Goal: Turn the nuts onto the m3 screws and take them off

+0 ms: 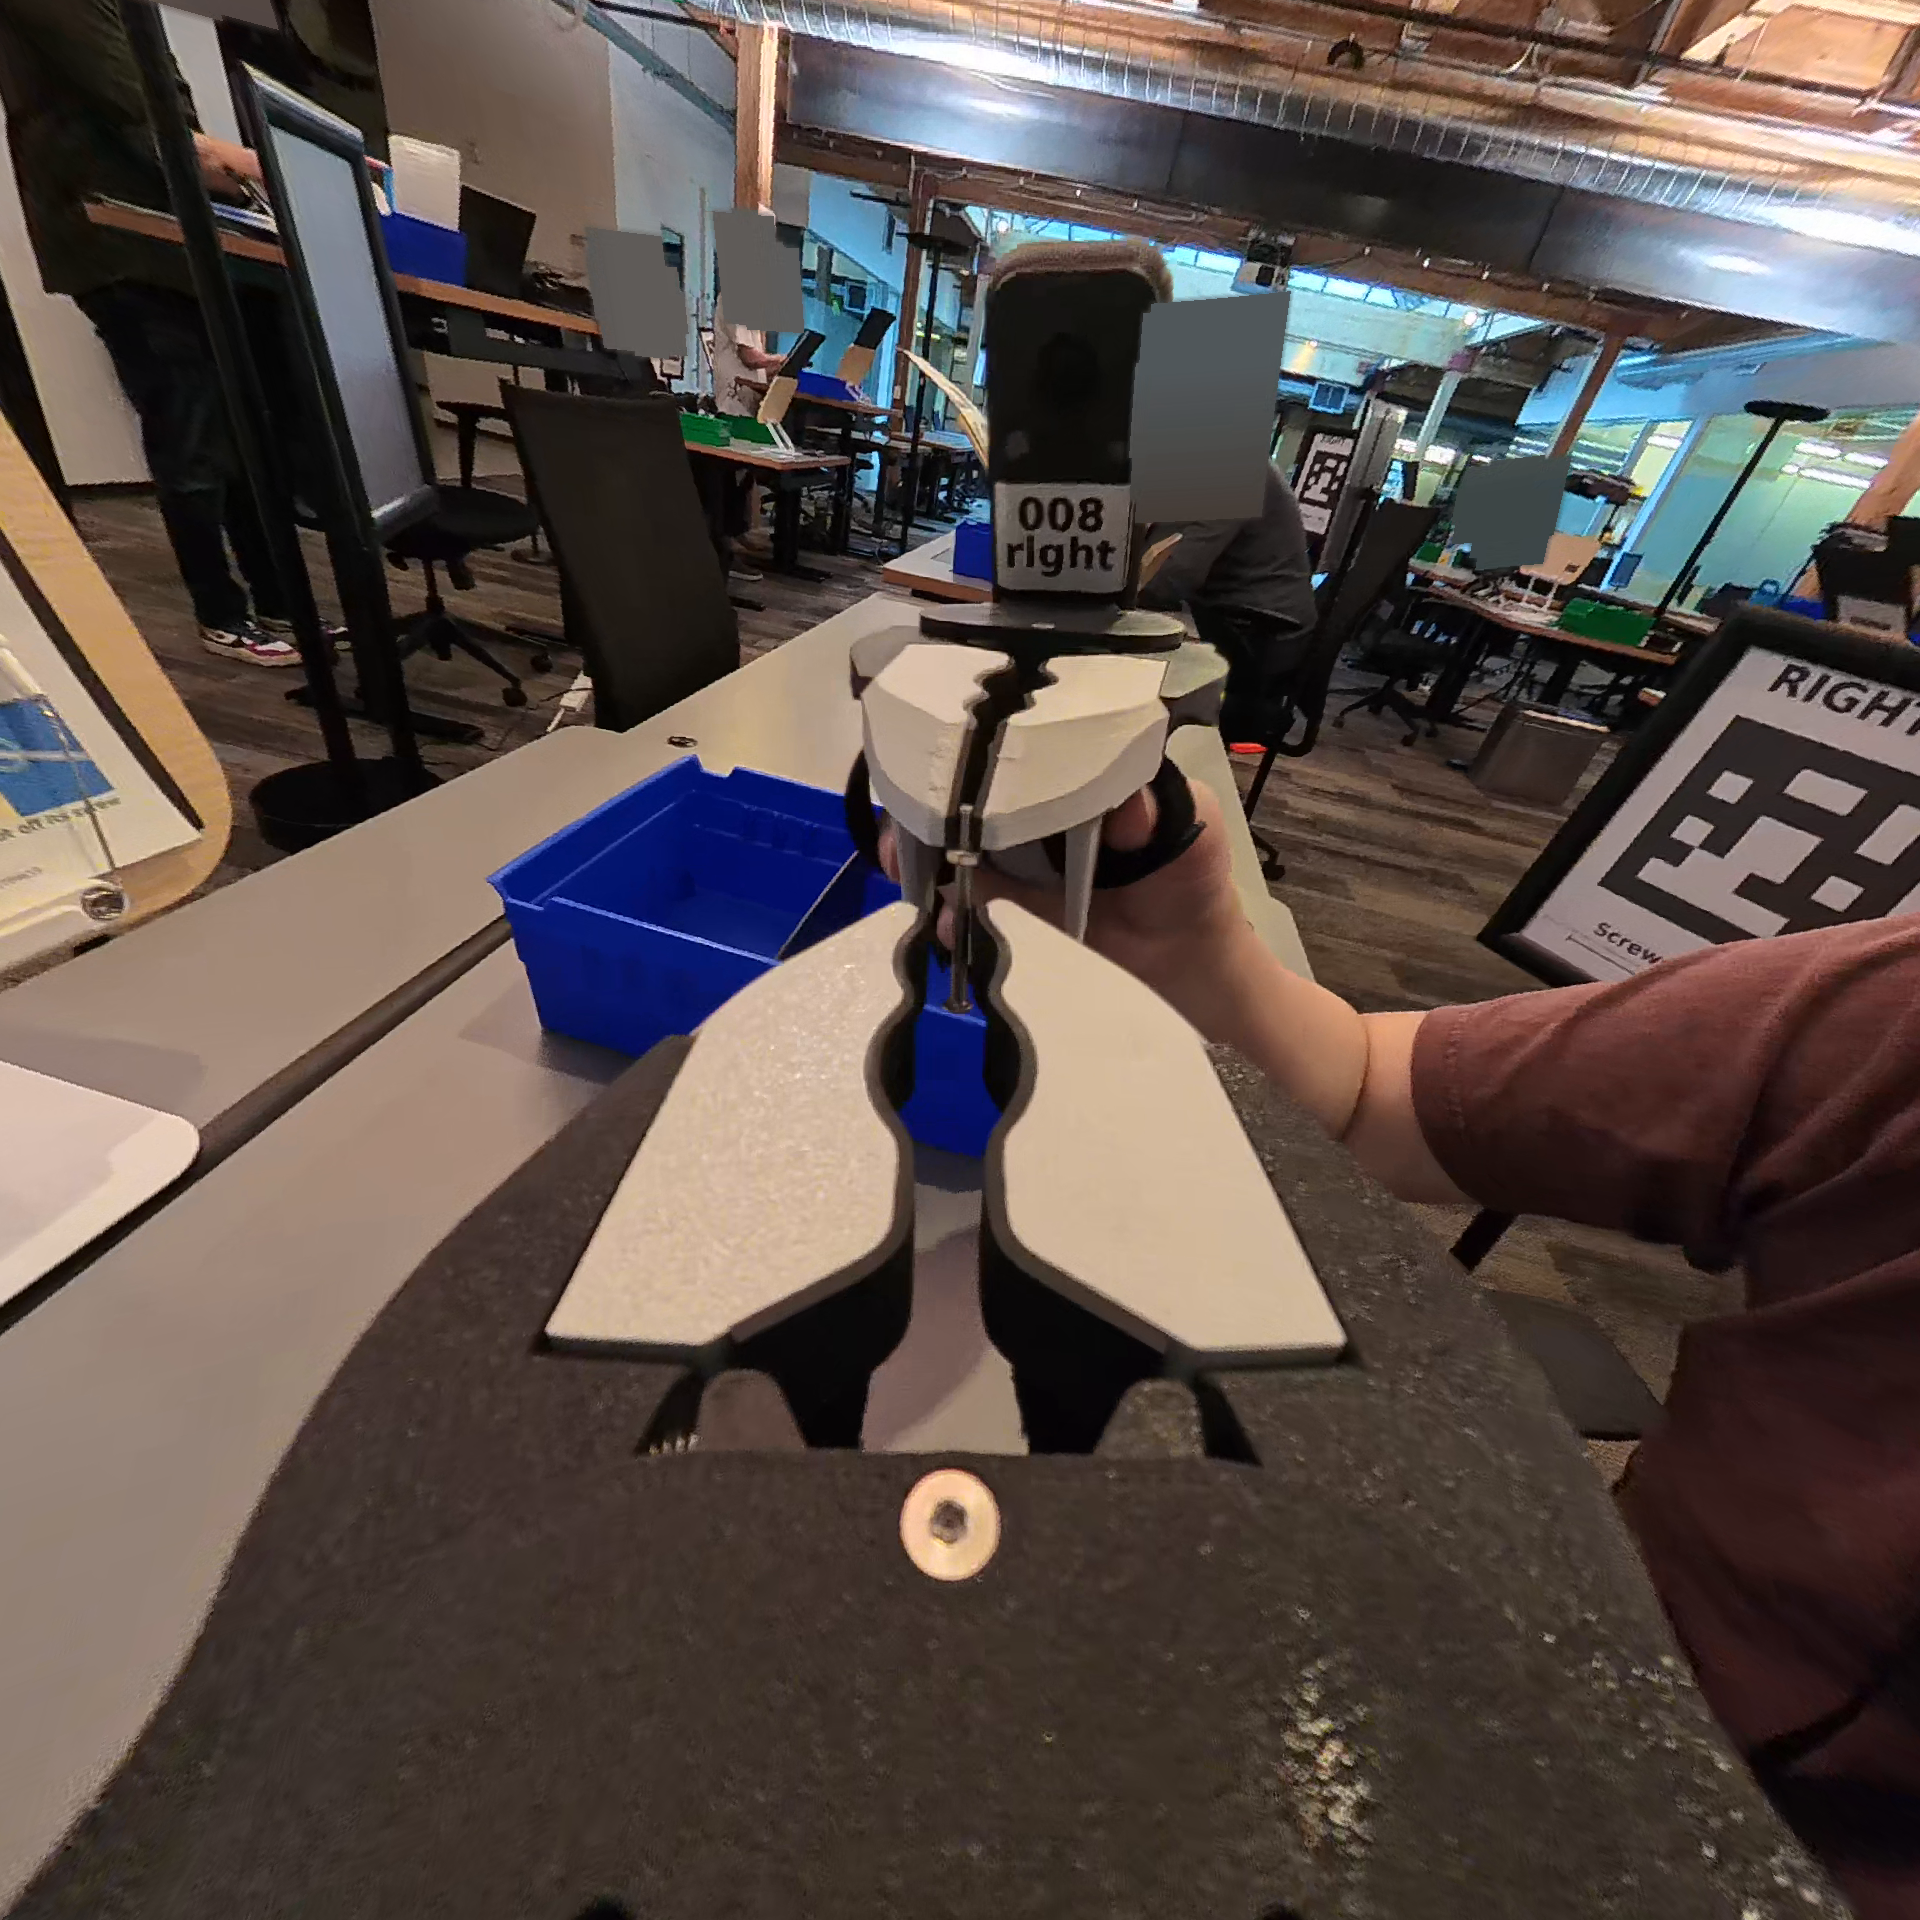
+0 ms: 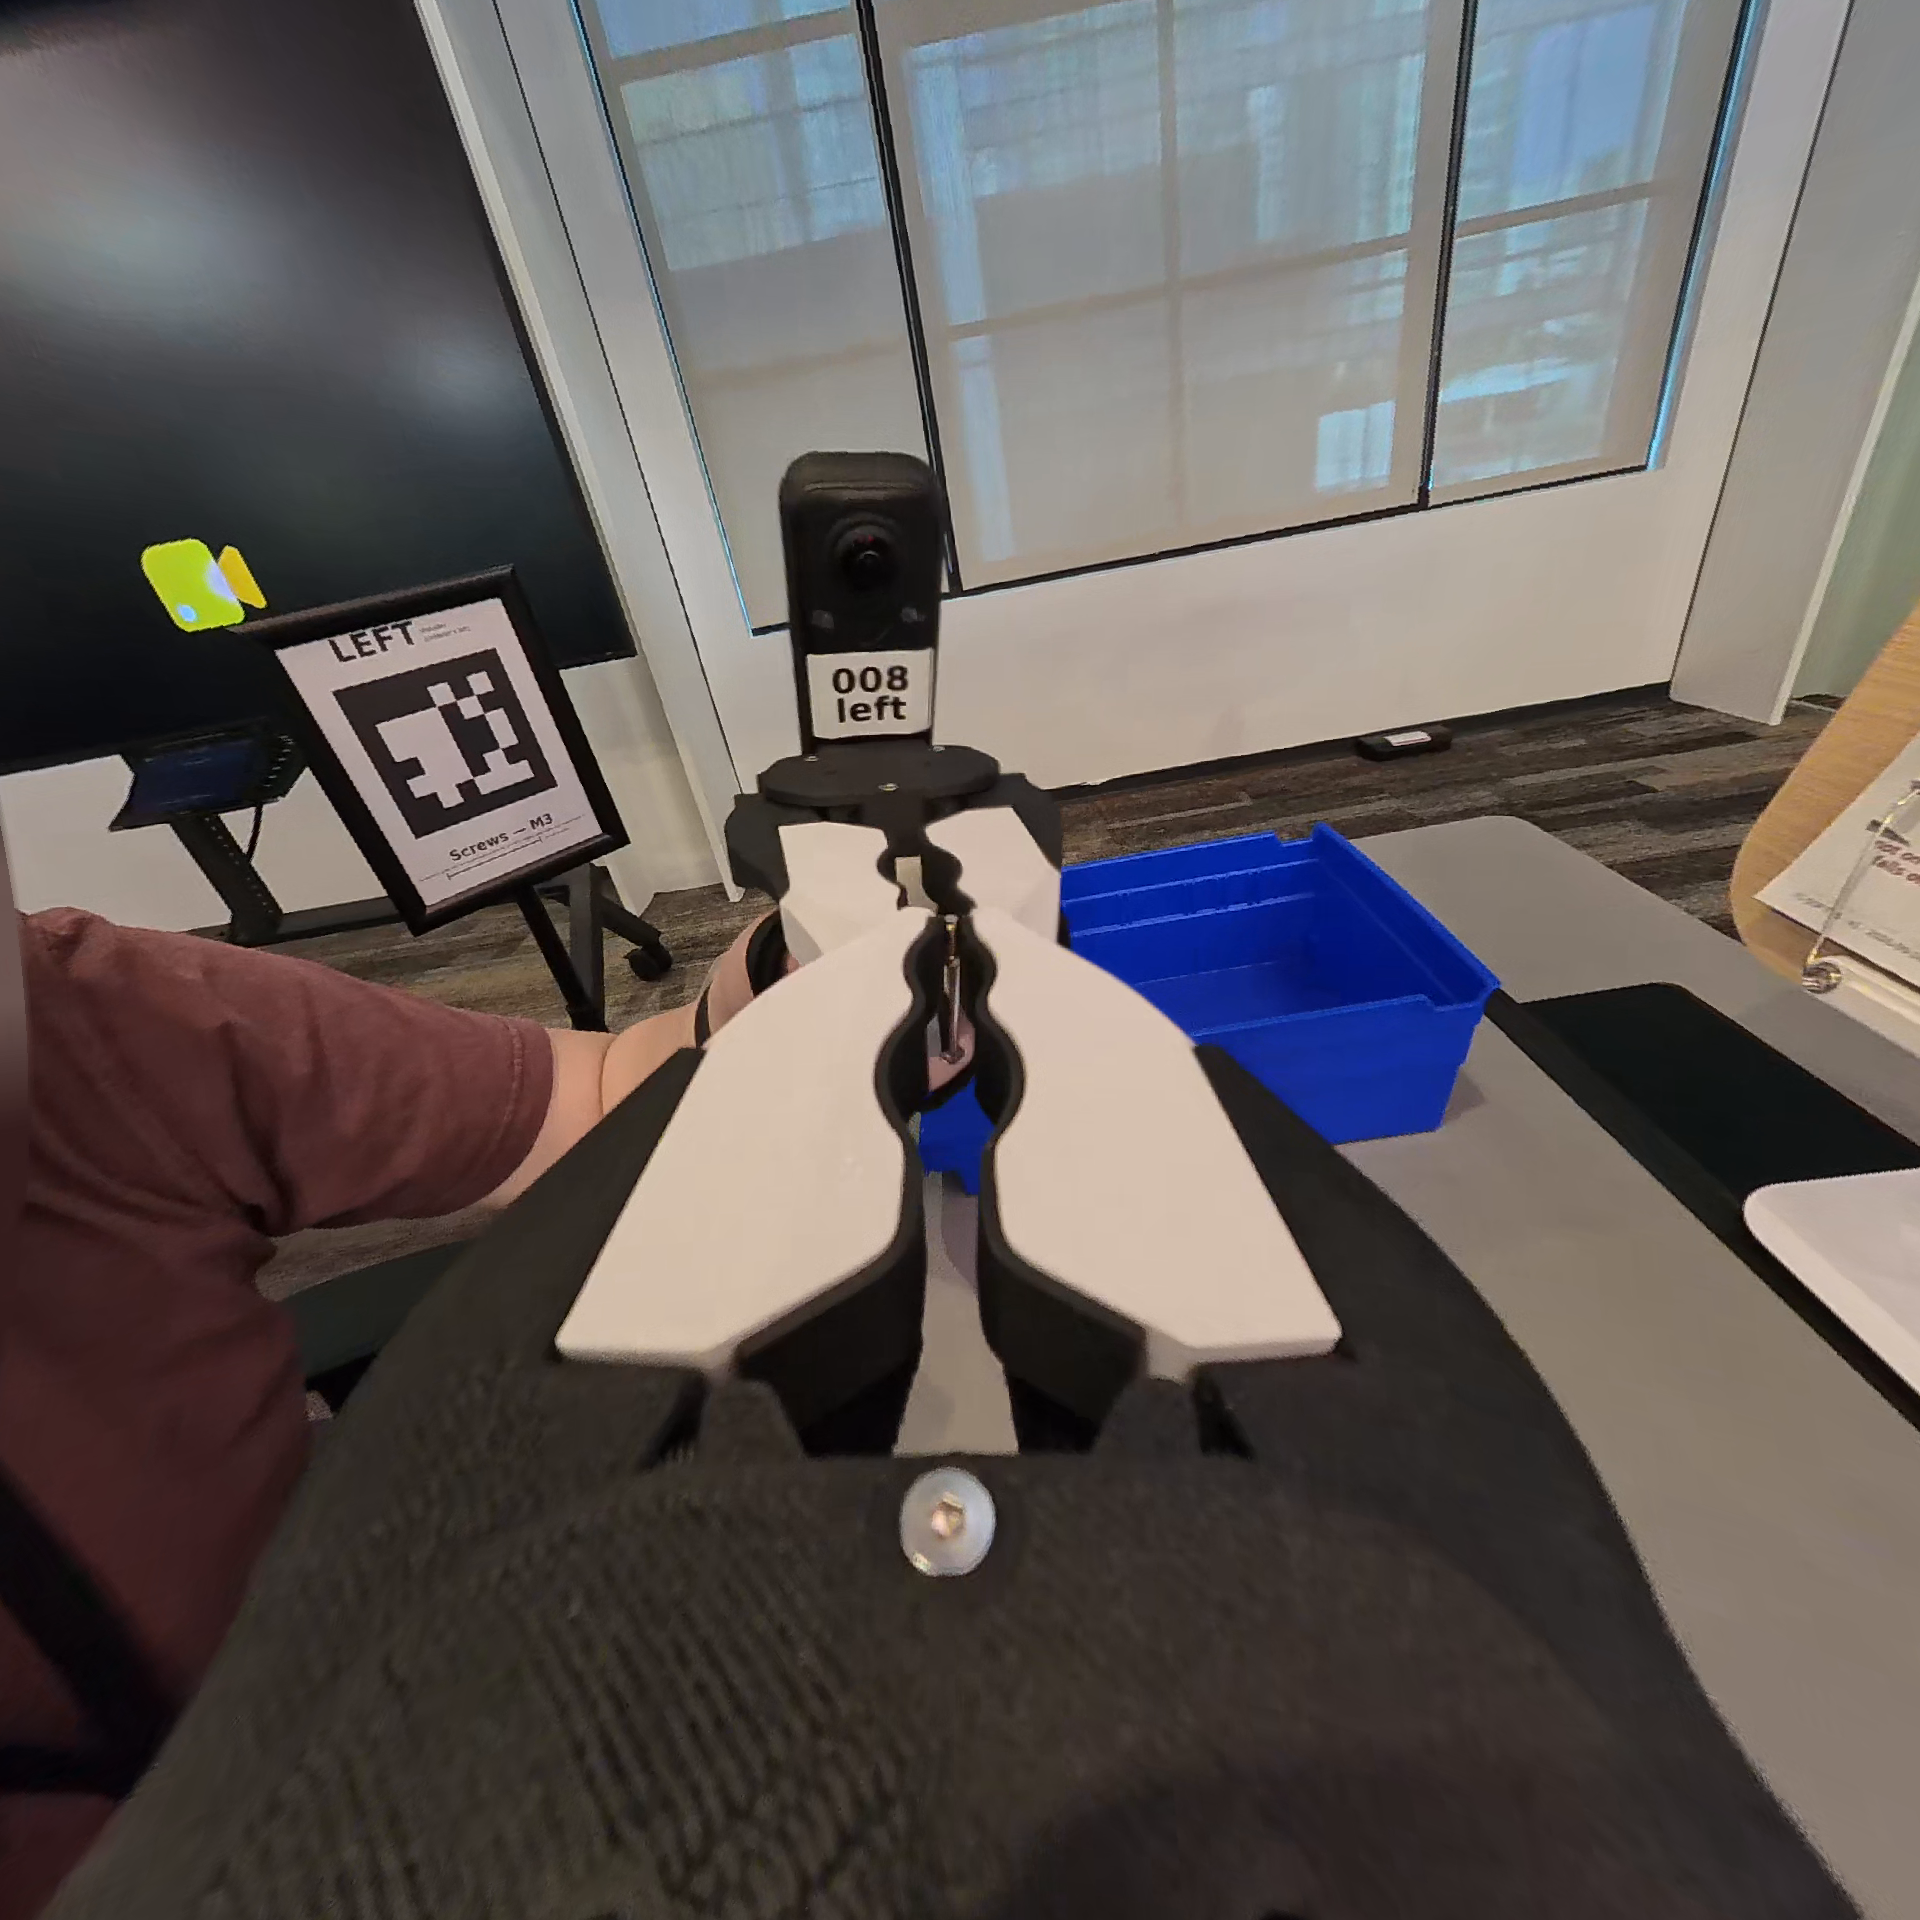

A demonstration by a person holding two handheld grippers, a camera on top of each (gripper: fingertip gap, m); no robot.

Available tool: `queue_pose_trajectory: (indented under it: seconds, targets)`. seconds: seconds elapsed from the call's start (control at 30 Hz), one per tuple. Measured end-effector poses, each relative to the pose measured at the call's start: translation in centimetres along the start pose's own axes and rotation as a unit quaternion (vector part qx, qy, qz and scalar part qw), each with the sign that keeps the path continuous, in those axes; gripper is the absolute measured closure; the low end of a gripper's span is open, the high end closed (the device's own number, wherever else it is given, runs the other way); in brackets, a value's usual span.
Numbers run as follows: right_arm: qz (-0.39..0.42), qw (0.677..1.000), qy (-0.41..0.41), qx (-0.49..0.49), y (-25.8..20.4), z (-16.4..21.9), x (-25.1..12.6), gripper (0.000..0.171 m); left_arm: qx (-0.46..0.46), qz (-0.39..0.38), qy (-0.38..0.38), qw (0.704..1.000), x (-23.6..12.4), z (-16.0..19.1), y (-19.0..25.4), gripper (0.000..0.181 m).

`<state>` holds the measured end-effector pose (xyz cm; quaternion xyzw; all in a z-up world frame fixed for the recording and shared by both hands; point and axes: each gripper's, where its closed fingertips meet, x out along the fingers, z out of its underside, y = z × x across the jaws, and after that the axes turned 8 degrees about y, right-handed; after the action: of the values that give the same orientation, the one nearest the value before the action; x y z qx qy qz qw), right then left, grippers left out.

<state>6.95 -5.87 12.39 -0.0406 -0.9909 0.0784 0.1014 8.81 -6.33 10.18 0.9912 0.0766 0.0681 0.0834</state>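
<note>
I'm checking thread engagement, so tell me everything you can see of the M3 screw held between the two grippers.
The M3 screw is a thin, long, silvery metal rod held in the air above the blue bin. It bridges the facing tips of the left gripper and the right gripper, both closed narrowly around it. A small brighter collar, probably the nut, sits on the shaft near the right gripper's tips. The threads are too fine to make out.

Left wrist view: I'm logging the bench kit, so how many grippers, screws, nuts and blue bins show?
Grippers: 2, left gripper and right gripper
Screw: 1
Nut: 1
Blue bin: 1
Total: 5
</note>
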Motion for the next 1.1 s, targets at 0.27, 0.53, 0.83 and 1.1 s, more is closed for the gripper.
queue_pose_trajectory:
  seconds: [0.27,0.53,0.83,1.1]
  targets:
    - [-0.002,1.000,-0.022,-0.009,-0.1,0.4,-0.1,0.168,-0.011,0.016,-0.036,0.999,0.5,1.5,0.3,0.177]
    - [0.032,0.999,-0.002,-0.042,0.8,-0.3,-0.1,0.134,-0.016,0.016,-0.038,0.999,0.4,1.5,0.3,0.179]
    - [0.007,1.000,-0.022,-0.005,0.8,1.4,0.7,0.133,-0.004,0.022,-0.035,0.999,0.6,1.4,0.9,0.178]
    - [-0.008,1.000,-0.011,-0.020,0.9,-0.1,-0.9,0.135,0.005,0.033,-0.021,0.999,0.3,0.8,1.0,0.179]
